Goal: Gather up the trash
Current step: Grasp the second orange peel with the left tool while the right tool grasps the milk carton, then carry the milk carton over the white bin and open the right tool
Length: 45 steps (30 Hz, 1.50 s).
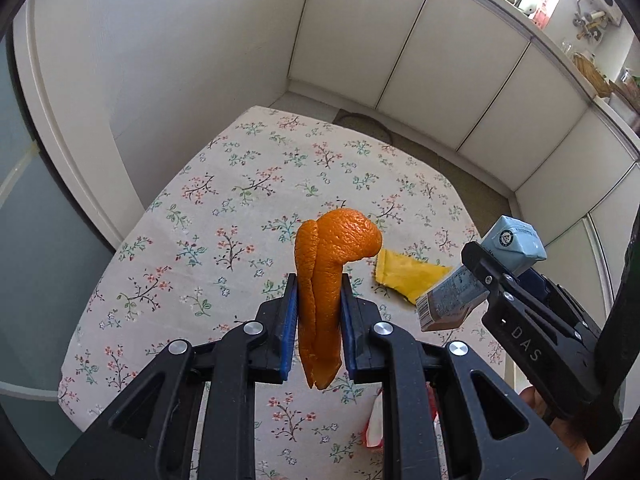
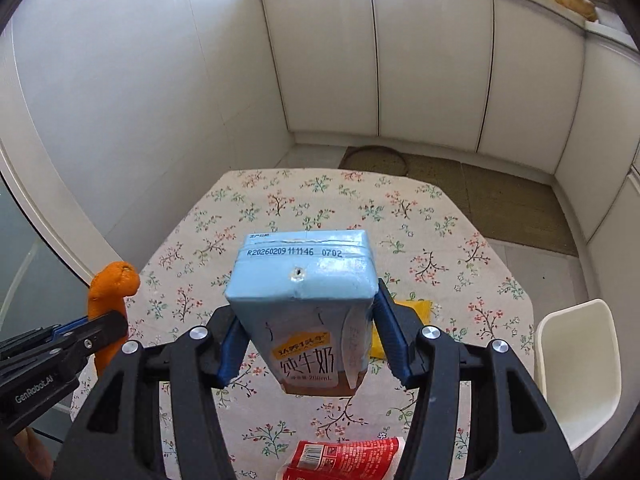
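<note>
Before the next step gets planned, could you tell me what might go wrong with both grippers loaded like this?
1. The peel is pinched only at its middle by the left gripper; its curled top and loose lower end could tear or slip free.
2. The carton has a pierced straw hole on top; the right gripper squeezing or tilting it might spill any leftover milk onto the tablecloth.
3. With both grippers full, the yellow wrapper and red wrapper cannot be picked up yet.

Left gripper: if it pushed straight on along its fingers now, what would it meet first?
Probably bare tablecloth. The left gripper, shut on the orange peel, points down at the table's middle; the yellow wrapper lies off to the right of that line, though depth is uncertain.
</note>
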Each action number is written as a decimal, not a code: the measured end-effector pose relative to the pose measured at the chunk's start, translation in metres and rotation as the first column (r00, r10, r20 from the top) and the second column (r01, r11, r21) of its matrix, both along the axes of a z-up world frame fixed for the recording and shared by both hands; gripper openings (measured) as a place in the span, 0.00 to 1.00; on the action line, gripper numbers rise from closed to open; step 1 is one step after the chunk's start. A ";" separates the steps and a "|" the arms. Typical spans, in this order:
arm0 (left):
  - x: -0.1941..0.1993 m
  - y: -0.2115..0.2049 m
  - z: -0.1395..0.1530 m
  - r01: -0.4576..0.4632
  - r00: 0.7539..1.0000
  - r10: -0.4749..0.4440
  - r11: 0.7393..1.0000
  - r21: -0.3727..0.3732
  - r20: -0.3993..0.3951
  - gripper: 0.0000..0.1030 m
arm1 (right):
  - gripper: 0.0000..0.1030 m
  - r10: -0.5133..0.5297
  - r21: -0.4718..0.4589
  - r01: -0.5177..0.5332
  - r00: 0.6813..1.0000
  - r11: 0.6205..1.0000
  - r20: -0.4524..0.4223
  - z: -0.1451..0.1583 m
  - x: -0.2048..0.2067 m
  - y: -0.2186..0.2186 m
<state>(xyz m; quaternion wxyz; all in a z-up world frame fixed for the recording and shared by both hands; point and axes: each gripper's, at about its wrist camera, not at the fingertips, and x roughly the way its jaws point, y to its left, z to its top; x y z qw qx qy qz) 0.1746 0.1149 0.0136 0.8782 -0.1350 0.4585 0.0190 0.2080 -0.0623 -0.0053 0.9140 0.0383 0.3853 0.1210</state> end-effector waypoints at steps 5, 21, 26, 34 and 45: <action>0.000 -0.018 0.014 0.017 0.999 -0.016 1.000 -0.009 0.047 0.18 | 0.54 -0.032 -0.003 0.032 0.997 0.999 0.073 0.019 -0.014 -0.014; 0.000 -0.079 0.025 0.106 0.989 -0.102 0.994 -0.030 0.110 0.18 | 0.54 -0.240 0.024 0.240 0.955 0.970 0.173 0.043 -0.041 -0.107; 0.000 -0.100 0.027 0.141 0.982 -0.135 0.989 -0.037 0.132 0.18 | 0.54 -0.301 0.016 0.304 0.932 0.952 0.202 0.047 -0.052 -0.128; 0.003 -0.139 0.023 0.210 0.970 -0.203 0.977 -0.046 0.134 0.18 | 0.55 -0.418 -0.002 0.430 0.878 0.903 0.231 0.047 -0.068 -0.175; 0.004 -0.196 0.012 0.300 0.947 -0.291 0.953 -0.048 0.135 0.18 | 0.55 -0.556 -0.007 0.571 0.802 0.821 0.219 0.039 -0.082 -0.244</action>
